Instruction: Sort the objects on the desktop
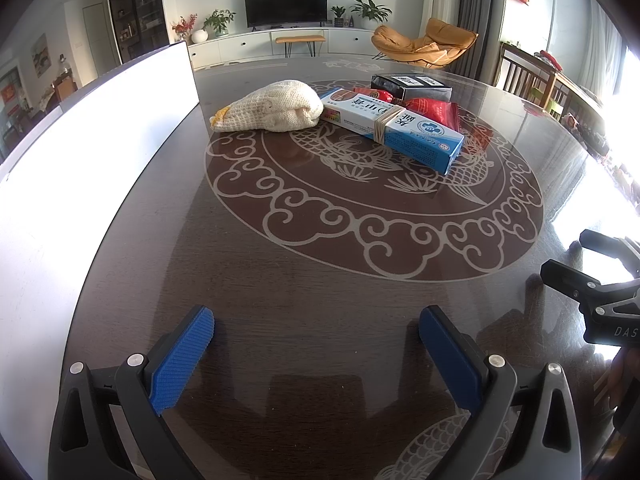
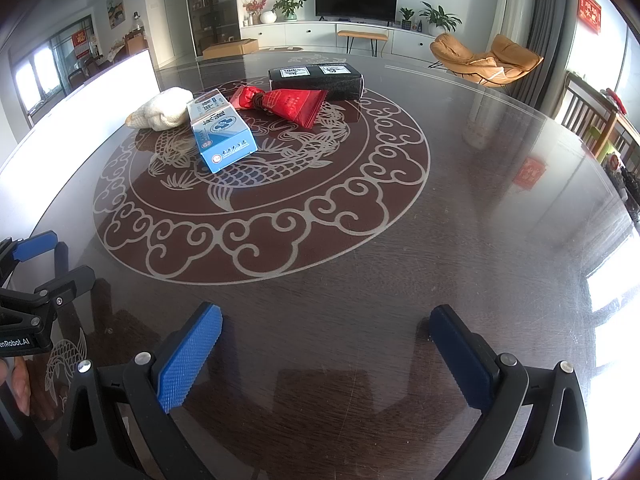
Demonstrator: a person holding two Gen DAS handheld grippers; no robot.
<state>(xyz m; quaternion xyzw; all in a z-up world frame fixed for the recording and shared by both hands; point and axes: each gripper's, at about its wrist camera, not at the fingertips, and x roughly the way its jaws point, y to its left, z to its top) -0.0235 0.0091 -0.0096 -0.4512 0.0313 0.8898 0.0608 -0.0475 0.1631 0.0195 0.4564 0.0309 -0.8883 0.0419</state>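
Far across the dark glass table lie a cream knitted glove (image 1: 272,108) (image 2: 162,111), a blue and white carton (image 1: 394,130) (image 2: 222,132) bound with a rubber band, a red packet (image 1: 430,110) (image 2: 286,105) and a black box (image 1: 412,86) (image 2: 316,79). They sit close together over the fish pattern. My left gripper (image 1: 316,336) stands open near the table's front, nothing between its blue pads; it also shows at the left edge of the right wrist view, left gripper (image 2: 40,264). My right gripper (image 2: 326,332) stands open too, empty, and appears at the far right of the left view, right gripper (image 1: 592,264).
A bright white board (image 1: 100,128) (image 2: 100,84) stands along the table's left side. A wooden chair (image 1: 532,76) (image 2: 592,120) is at the right edge. Beyond the table are a TV unit, plants and an orange lounge chair (image 2: 486,58).
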